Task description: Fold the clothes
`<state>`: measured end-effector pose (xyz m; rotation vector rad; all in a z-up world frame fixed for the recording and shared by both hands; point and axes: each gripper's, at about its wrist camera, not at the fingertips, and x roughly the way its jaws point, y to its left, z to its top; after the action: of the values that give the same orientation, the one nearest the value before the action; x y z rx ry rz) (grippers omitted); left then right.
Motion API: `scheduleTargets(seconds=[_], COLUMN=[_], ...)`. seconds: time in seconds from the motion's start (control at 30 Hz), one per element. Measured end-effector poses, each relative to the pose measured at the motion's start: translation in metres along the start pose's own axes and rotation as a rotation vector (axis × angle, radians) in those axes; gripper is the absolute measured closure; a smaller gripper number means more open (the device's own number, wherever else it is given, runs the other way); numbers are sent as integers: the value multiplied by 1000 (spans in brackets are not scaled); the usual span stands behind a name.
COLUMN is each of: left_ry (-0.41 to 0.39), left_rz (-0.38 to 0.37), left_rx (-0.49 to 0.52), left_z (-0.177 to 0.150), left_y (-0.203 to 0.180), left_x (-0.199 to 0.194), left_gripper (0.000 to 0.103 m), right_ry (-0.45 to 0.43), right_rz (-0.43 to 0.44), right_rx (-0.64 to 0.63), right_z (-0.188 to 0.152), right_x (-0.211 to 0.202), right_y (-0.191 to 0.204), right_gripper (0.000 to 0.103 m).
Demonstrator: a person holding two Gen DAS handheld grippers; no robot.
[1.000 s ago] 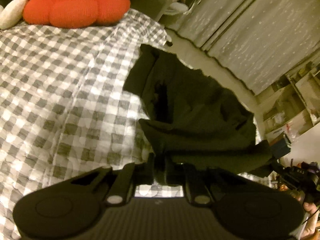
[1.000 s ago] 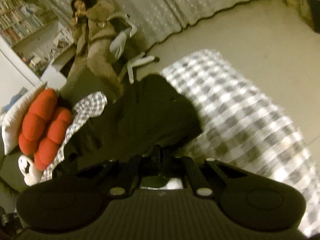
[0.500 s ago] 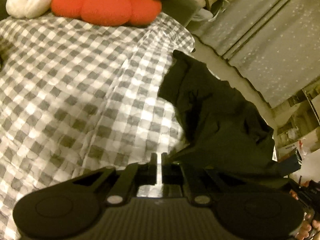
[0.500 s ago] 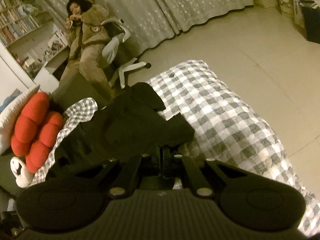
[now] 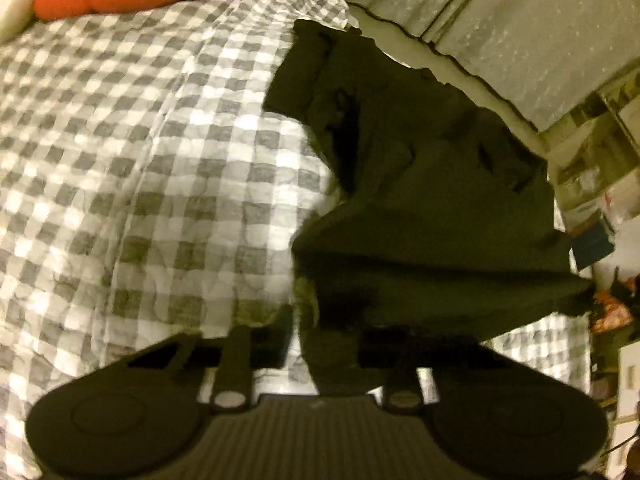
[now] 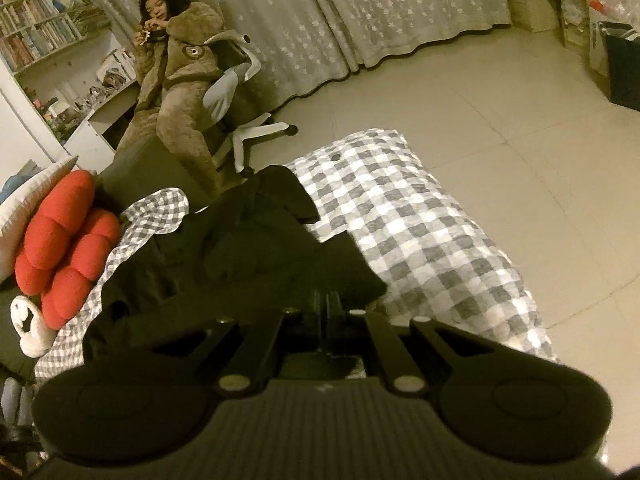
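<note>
While both grippers (left (image 5: 324, 328), right (image 6: 326, 308)) pinch it, the dark garment (image 5: 420, 184) hangs.

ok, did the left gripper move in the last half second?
Yes. The left gripper shifted right across the checkered bedspread: its tips were over bare checks, now the dark garment hem drapes them.

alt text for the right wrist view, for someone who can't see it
The right gripper, shut, pinches the near edge of a dark garment spread on a grey checked quilt. A red cushion lies at left, and a person sits on a chair before pale curtains.
</note>
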<state>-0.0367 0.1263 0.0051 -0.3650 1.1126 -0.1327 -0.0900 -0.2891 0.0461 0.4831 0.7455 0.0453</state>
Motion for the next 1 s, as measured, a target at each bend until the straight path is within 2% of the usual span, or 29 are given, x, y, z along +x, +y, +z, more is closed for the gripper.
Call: scheduleTargets(seconds=[0.03,0.07,0.1,0.17,0.23,0.27,0.3,0.43,0.57,0.7,0.87,1.0], left_ry=[2,1,0,-2,-6,-10,-13,-33,-66,-90,-95,-95], left_rz=[17,23,30,42,53,57,61,63,54,37,6,-12], left_rx=[11,17,23,35,50,59,67,67,54,29,-1,-12], left_z=[-1,-2,-3,-4,-5,-5,-5,-3,0,4,8,8], left_y=[-3,-4,-4,-6,-7,-8,-8,-8,-5,-1,4,7], left_x=[1,2,3,4,5,5,4,3,5,7,11,12], left_gripper=[97,100,100,100,100,99,99,96,96,96,96,96], right_ry=[4,9,15,35,74,90,100,120,72,66,85,59], right_rz=[-4,-8,-16,-37,-60,-67,-71,-61,6,54,40,29], right_rx=[5,10,14,14,-4,-13,-23,-34,-11,-8,-18,-36], right_z=[0,0,0,-1,-3,-4,-6,-11,-8,-4,-3,-1], right_x=[1,2,5,10,18,22,25,36,39,54,78,82], right_y=[-2,-5,-8,-13,-18,-21,-22,-27,-28,-20,-10,-4], right_gripper=[99,95,89,89,81,68,64,65,64,64,64,62])
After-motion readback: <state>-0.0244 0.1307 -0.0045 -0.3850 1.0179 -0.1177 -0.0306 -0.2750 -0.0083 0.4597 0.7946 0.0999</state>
